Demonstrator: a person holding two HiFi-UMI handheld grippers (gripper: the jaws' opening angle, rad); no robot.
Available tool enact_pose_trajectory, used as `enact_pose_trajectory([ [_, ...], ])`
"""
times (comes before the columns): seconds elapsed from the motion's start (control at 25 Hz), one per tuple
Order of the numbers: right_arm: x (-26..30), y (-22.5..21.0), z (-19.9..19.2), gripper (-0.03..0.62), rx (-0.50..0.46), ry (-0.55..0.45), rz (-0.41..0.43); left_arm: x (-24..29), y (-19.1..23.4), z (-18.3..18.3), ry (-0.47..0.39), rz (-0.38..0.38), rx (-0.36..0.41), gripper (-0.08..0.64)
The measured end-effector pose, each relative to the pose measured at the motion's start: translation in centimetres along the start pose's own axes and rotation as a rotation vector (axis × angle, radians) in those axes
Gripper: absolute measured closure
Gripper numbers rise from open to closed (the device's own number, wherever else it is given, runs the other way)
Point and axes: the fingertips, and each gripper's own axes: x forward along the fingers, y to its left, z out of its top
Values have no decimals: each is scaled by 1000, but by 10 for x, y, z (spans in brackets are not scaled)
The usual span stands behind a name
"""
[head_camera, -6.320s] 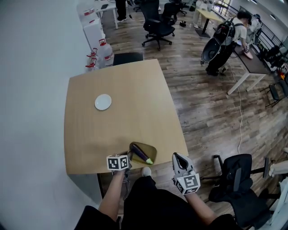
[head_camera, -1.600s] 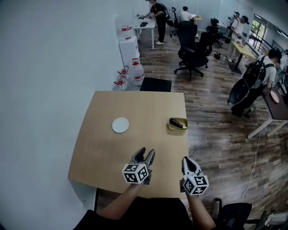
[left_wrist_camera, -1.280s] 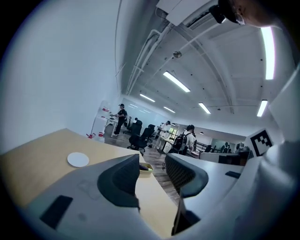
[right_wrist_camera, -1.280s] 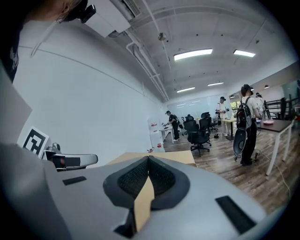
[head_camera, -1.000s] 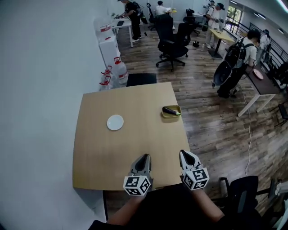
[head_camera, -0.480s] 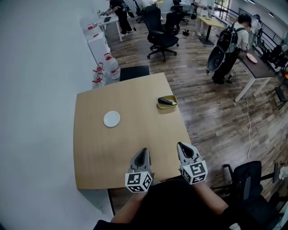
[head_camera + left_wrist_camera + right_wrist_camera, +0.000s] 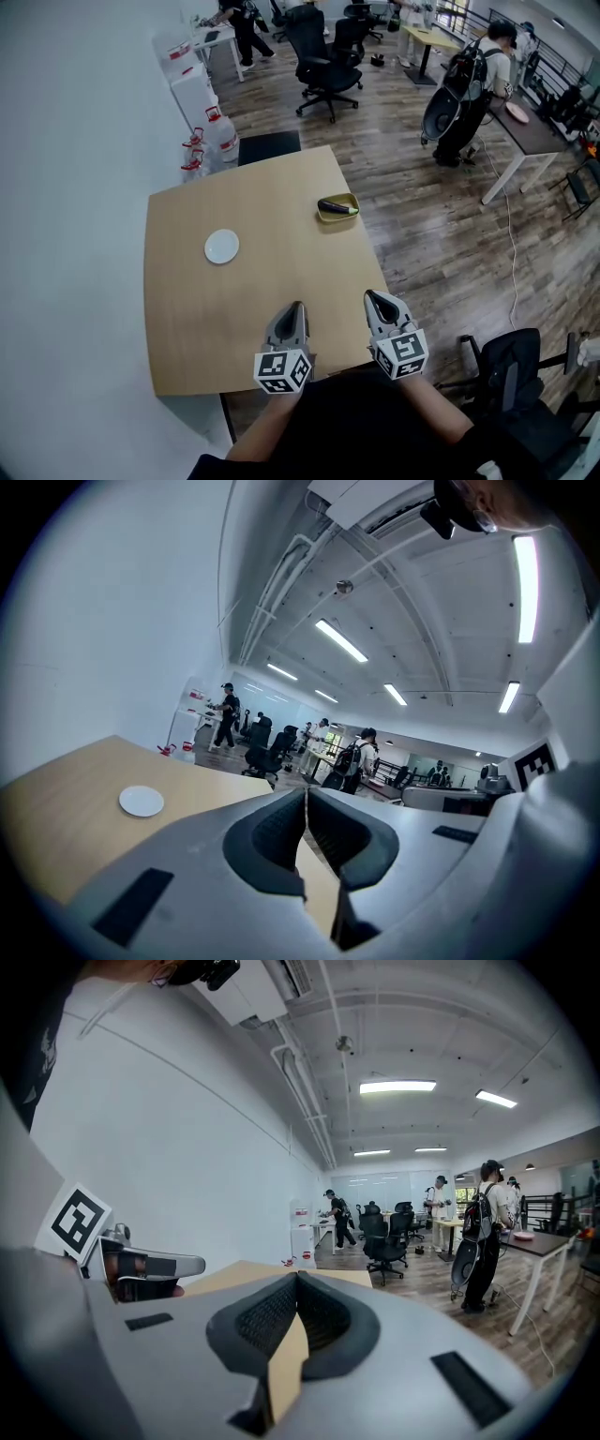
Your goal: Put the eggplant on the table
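Observation:
The dark purple eggplant [image 7: 335, 206] lies in a small yellow-green dish [image 7: 349, 212] near the far right edge of the wooden table [image 7: 253, 281]. Both grippers hover side by side over the table's near edge, far from the dish. My left gripper [image 7: 295, 308] is shut with nothing in it, and its jaws meet in the left gripper view [image 7: 306, 803]. My right gripper [image 7: 372, 297] is likewise shut and empty, its jaws closed in the right gripper view [image 7: 296, 1286]. The eggplant is not visible in either gripper view.
A white plate [image 7: 222, 247] sits on the table's left half, also seen as a white plate [image 7: 142, 801] in the left gripper view. Water bottles [image 7: 204, 131] and a black mat lie beyond the far edge. Office chairs [image 7: 323, 58], desks and people stand further back; a black chair [image 7: 511, 375] is at the near right.
The head view has drifted a little, so the table sits slightly differently in frame. Both grippers stay shut at the near edge, and the eggplant stays in its dish.

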Motion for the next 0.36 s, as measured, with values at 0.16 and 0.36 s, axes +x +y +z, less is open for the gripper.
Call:
enact_pose_trajectory([
  [0.16, 2, -9, -2, 532, 2, 3, -3, 11, -6, -7, 11, -11, -8, 538],
  [0.36, 5, -21, 0, 532, 7, 0, 4, 23, -14, -7, 24, -17, -14, 538],
])
